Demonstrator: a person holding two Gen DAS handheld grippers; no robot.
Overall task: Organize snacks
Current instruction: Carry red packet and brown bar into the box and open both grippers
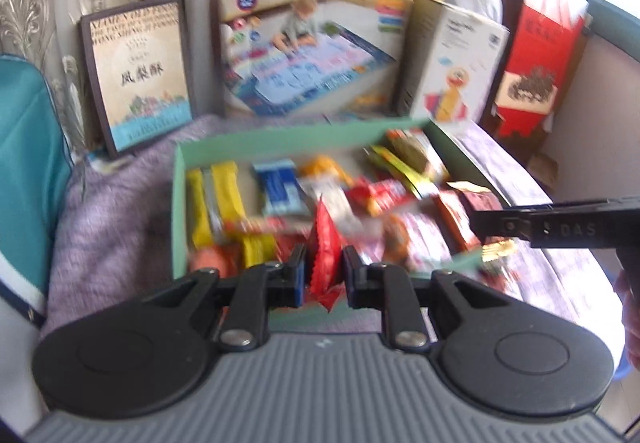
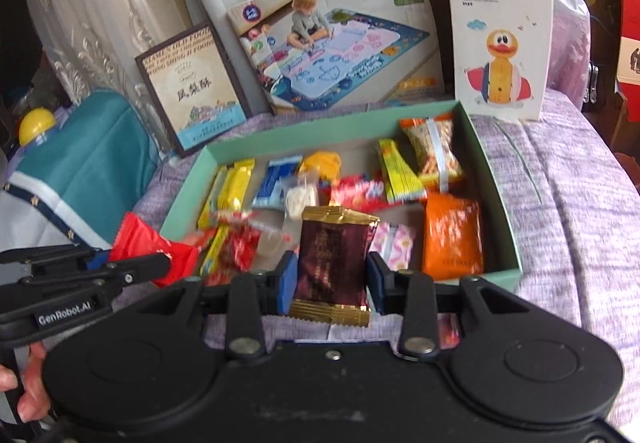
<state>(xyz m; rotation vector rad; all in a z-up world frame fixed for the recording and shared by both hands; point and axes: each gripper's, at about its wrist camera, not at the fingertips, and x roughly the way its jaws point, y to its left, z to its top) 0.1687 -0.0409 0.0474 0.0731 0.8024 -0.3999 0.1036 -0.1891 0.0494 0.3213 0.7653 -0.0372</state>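
Left gripper [image 1: 324, 267] pinches a red packet [image 1: 325, 255], right gripper [image 2: 332, 277] a maroon-and-gold packet [image 2: 334, 263] — both held at the near edge of the green snack box [image 2: 496, 179]; either thin, slippery wrapper could slip free.

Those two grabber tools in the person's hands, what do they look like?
Both are black, with round discs, riveted link bars and blue-padded fingers. The left gripper has a ribbed grey body; the right gripper is plain black. One side reads "GenRobot.AI".

Green box [image 2: 496, 179] packed with snacks, open above; toy boxes [image 2: 340, 39] wall off far side; purple blanket [image 2: 568, 211] right of box bare
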